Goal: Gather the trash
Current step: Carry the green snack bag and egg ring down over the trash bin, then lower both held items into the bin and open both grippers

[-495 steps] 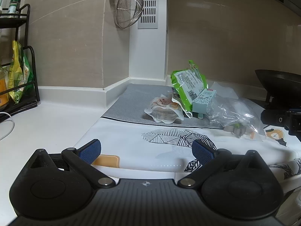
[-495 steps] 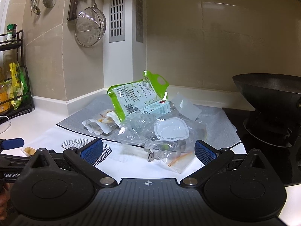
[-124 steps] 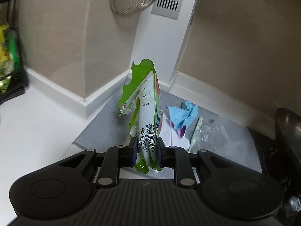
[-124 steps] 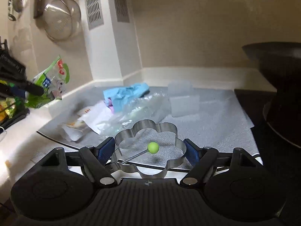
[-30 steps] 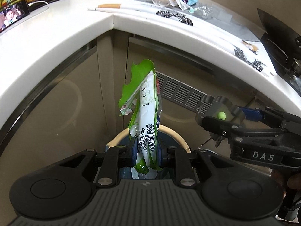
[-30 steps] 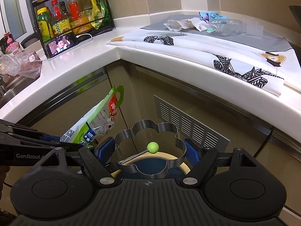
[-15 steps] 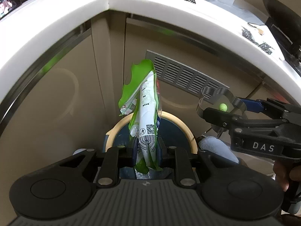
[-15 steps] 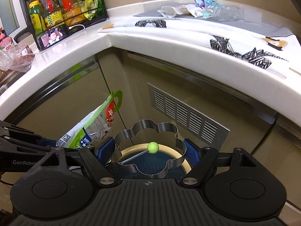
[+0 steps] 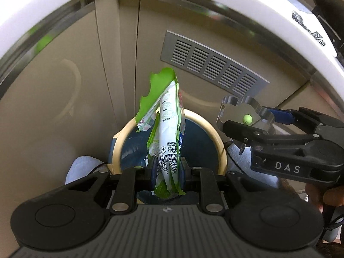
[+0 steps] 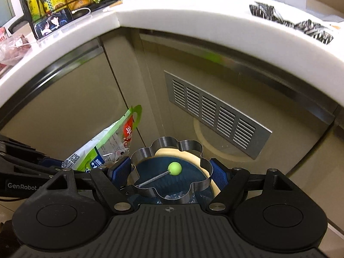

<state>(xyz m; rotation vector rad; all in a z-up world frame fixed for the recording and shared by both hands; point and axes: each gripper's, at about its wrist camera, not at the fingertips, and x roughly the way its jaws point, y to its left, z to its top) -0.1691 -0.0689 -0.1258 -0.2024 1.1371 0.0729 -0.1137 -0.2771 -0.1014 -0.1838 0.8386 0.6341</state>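
1. Both grippers left the counter, now low over the bin (image 9: 222,148).
2. Left gripper (image 9: 167,172) picked up the green bag (image 9: 166,129).
3. Right gripper (image 10: 171,173), at 3 o'clock, took the flower-shaped metal ring (image 10: 169,169).

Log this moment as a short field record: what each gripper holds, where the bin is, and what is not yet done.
left gripper: shut on green snack bag
right gripper: shut on flower-shaped metal ring
trash bin: on the floor below both grippers, open, cream rim
cabinet vent: behind the bin
not yet done: neither item released
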